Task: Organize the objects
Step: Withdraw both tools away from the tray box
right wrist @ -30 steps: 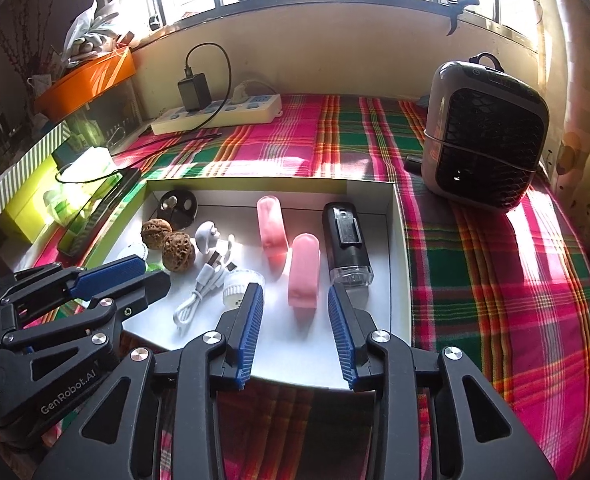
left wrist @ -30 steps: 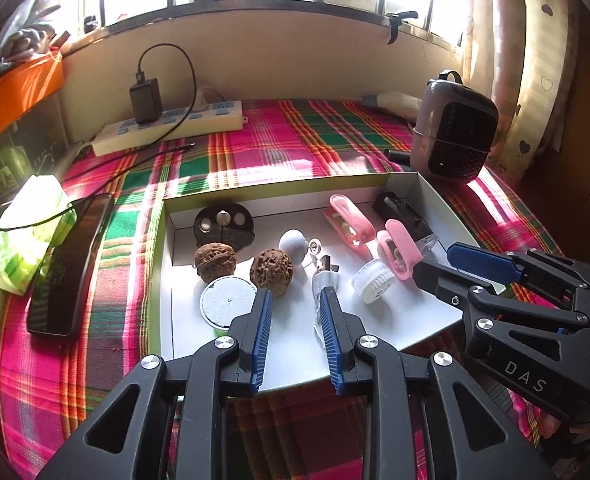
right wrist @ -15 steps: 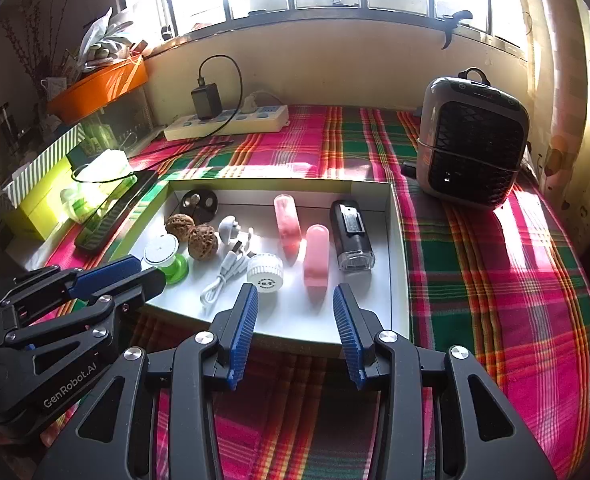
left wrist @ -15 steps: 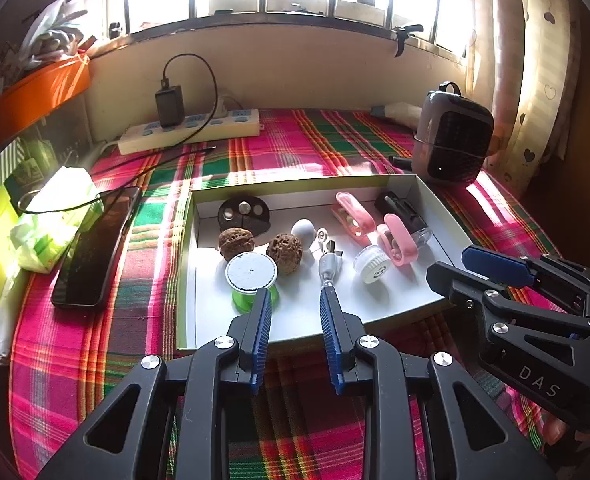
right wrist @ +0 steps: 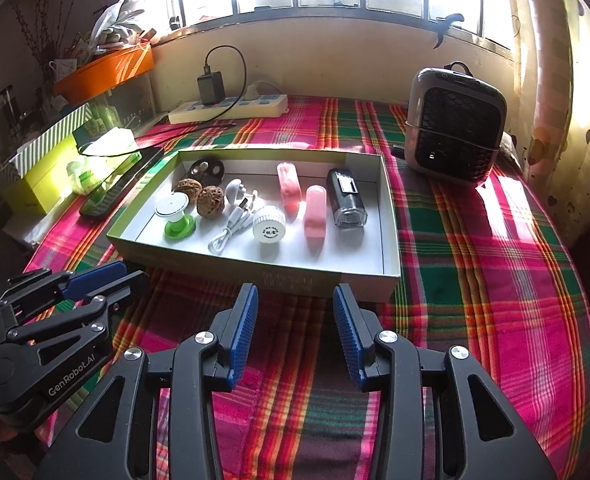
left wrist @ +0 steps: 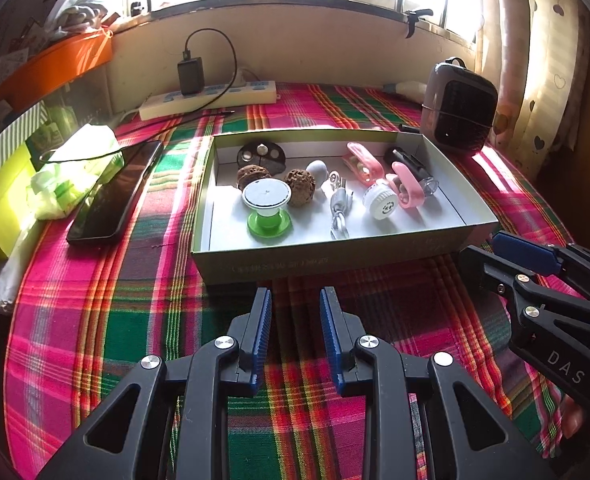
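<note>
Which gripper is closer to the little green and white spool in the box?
Left. The left gripper sits outside the box's near wall, roughly in front of the green spool. The right gripper is farther over, before the pink clips.

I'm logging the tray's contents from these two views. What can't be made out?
- White cap in tray: printed text too small, both views.
- Dark disc: tray's far corner, partly behind walnuts; identity unclear.
- Tray front print: blurred.

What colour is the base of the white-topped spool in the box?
Bright green base, clearest in the left wrist view.
</note>
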Demonstrator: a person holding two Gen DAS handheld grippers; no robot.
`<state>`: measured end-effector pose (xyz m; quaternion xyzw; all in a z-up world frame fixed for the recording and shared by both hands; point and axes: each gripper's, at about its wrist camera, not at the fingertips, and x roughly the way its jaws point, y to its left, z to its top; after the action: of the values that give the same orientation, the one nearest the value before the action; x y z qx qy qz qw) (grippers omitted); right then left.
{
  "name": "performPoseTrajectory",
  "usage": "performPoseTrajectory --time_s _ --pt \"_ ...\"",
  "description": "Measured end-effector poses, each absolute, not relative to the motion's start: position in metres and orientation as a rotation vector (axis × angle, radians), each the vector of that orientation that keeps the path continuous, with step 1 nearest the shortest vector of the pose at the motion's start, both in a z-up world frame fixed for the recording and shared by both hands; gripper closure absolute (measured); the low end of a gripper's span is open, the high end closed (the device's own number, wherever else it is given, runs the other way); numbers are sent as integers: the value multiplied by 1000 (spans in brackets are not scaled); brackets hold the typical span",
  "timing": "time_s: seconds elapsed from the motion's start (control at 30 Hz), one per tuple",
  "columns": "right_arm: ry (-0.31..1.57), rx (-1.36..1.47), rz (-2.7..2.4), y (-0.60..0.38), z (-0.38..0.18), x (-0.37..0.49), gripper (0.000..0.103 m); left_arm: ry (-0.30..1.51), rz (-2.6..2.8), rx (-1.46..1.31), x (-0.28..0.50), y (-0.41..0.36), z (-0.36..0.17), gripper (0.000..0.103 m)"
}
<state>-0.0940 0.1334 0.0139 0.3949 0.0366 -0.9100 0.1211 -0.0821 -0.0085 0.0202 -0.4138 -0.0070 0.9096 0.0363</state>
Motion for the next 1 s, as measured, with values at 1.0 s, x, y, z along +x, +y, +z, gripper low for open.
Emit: performPoseTrajectory --time_s 1.0 --pt "135 1277 -2660 144 -16 -88 62 13 2805 -1323 -74 3 1 70"
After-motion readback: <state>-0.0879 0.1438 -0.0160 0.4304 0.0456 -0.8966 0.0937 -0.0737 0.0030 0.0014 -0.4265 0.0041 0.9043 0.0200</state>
